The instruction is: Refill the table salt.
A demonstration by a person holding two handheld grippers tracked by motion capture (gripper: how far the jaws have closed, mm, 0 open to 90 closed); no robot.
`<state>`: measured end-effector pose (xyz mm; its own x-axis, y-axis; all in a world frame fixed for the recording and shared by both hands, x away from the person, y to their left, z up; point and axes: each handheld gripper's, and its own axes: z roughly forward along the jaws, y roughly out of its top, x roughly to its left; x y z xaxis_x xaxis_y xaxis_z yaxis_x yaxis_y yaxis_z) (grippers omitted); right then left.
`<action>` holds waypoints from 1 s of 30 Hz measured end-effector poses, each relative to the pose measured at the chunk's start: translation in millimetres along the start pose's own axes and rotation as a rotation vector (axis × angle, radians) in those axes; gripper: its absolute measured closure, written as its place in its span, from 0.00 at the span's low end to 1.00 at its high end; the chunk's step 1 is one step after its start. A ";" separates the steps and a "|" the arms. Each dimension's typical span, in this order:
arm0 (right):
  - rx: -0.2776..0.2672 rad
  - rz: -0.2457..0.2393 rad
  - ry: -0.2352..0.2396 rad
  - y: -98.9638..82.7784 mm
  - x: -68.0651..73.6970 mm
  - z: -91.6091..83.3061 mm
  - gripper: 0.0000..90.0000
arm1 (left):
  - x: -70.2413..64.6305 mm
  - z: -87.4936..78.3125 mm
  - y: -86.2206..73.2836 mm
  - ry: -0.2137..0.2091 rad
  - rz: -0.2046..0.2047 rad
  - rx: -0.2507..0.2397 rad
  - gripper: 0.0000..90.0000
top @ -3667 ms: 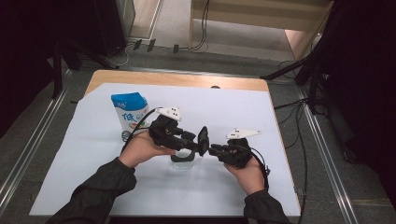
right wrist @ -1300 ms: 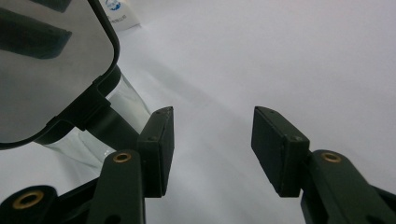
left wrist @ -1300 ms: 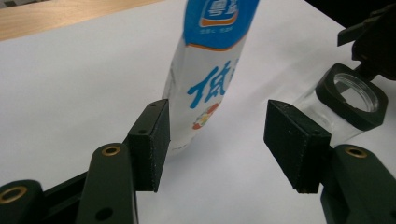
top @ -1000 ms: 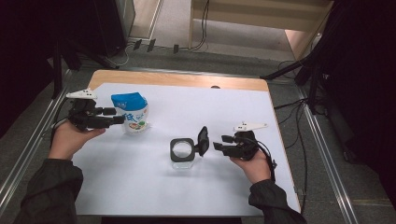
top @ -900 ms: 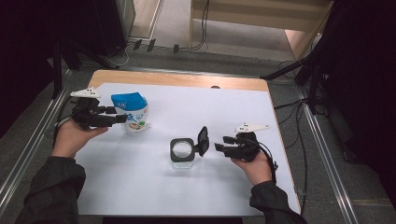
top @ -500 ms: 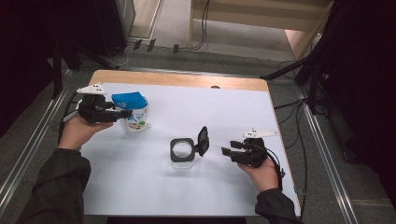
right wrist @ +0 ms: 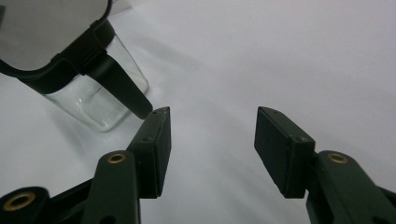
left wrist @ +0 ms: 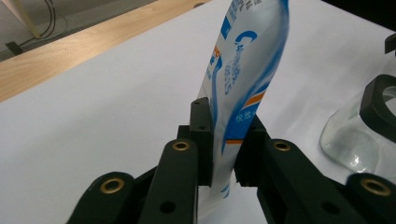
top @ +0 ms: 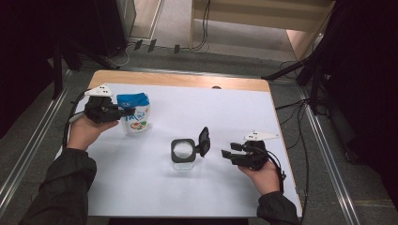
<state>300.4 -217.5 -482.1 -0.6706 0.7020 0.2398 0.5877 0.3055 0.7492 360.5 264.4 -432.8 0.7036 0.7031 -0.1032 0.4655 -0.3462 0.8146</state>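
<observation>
Blue-and-white pouch (top: 134,114) stands upright, upper left of the high view, on the white table cover (top: 141,187), w/ the wooden table edge (top: 187,80) behind it. Long axis is vertical. In the left gripper view the pouch (left wrist: 243,79) rises between the two black jaws, which have just been closing and now pinch its lower edge from both sides; the pads press the film flat. So the left gripper (top: 123,112) is clamped on the pouch, coming at it level from the frame's left.

Toward centre frame, well apart from the pouch, sits the clear jar (top: 182,153) w/ its black flip lid (top: 203,141) hinged up on the side facing the right gripper (top: 225,154). Mouth looks open and upward.

Right gripper jaws stand apart w/ nothing between them; in the right gripper view the jar (right wrist: 84,88) lies upper left, just ahead of the jaw tips, not touching.

Key relation: jar lies down and to the right of the pouch in the high view, between the two hands, nearer the right one. Probably the pouch must travel that way and tip over the mouth.
</observation>
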 end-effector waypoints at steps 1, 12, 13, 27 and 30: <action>-0.004 -0.005 0.002 0.5 0.7 0.4 0.51 | -0.7 -0.1 0.8 -0.002 -0.003 0.008 0.94; -0.032 -0.004 0.010 5.1 4.6 -2.4 0.48 | -5.5 -8.4 8.8 -0.055 -0.132 0.001 1.00; -0.036 -0.008 0.011 5.9 6.0 -3.3 0.48 | -6.5 -10.0 10.3 -0.059 -0.126 0.000 1.00; -0.072 -0.045 0.056 21.5 42.3 -27.1 0.56 | -28.4 -29.5 26.1 -0.096 -0.139 -0.023 1.00; -0.075 -0.059 0.059 31.0 51.9 -34.0 0.56 | -32.2 -33.0 28.1 -0.095 -0.132 -0.016 1.00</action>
<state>268.4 -193.5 -425.4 -0.7296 0.6446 0.2284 0.5128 0.2946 0.8064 333.3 252.5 -387.7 0.6847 0.6798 -0.2629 0.5491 -0.2439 0.7993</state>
